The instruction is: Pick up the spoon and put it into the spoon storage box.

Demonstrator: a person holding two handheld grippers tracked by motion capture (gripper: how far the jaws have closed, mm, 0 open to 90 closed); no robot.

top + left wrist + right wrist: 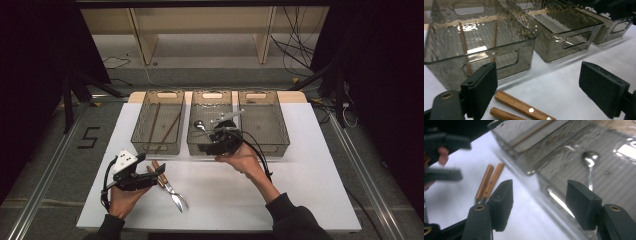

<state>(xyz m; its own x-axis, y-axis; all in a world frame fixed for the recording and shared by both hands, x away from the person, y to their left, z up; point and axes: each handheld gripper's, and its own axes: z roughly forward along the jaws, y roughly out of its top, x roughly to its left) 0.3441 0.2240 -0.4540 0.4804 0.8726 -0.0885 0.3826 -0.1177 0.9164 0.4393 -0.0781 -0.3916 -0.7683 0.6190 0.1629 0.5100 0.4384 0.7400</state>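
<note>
While the right gripper [218, 138] hangs empty, jaws apart, over the middle bin [200, 148], the two wood-handled forks [167, 184] lie just beside the open left gripper [143, 170], handles angled toward it; probably not touching.

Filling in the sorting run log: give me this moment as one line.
left hand-held gripper: open over wooden-handled cutlery | right hand-held gripper: open, empty, at middle bin | spoon: in middle bin

Glossy smoked clear-plastic bins [549, 47], wood-handled metal forks [167, 184], a shiny metal spoon [590, 161], matt white tabletop [300, 190].
</note>
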